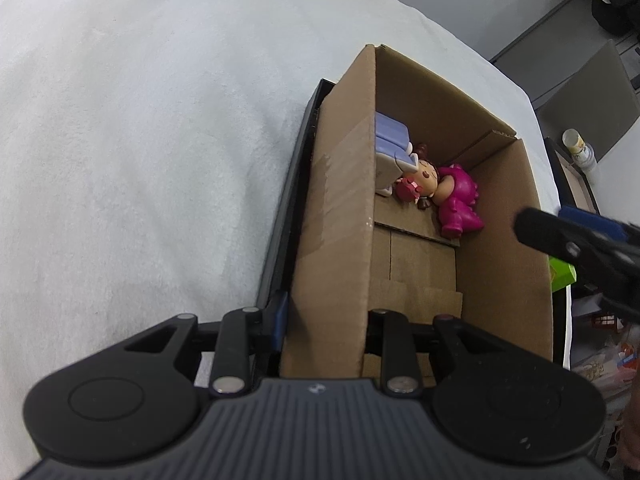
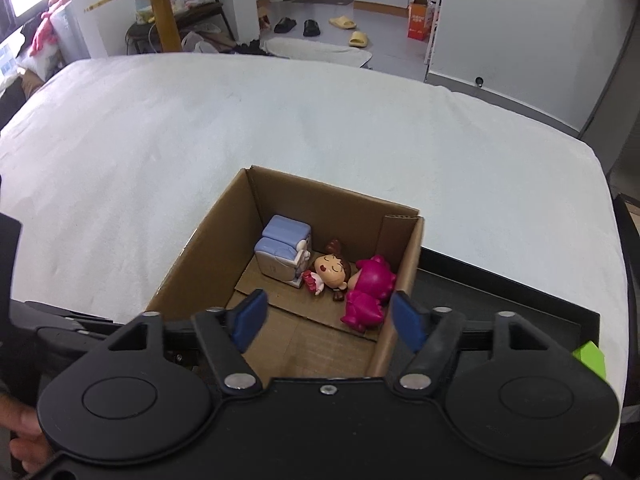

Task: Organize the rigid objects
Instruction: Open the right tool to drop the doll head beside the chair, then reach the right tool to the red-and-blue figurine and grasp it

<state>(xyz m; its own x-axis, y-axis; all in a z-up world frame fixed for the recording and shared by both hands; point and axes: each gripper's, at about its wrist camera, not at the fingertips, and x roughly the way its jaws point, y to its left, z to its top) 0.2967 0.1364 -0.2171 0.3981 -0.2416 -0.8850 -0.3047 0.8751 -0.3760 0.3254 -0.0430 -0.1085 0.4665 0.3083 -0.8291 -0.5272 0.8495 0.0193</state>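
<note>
You are working over a white-covered table with an open cardboard box sitting near its near edge.

Left side: your left gripper is clamping the near left wall of the box, one finger outside and one inside, with its jaws standing narrow and pressing on the cardboard. A blue pad is showing against the outside of that wall. A dark flat tray is lying just beside the box along its left wall, as the left wrist view shows it.

Centre: inside the box, a pale blue and white block toy is standing against the left wall toward the far end. A doll with a brown-haired head is lying on its back just beside the block toy, touching it. A pink figure is lying next to the doll, toward the right wall, head to head with it. All three are resting on the box floor.

Right side: your right gripper is hovering over the near part of the box with its jaws standing wide and nothing between its blue pads. A green object is showing at the far right, outside the box; what it is cannot be told.
</note>
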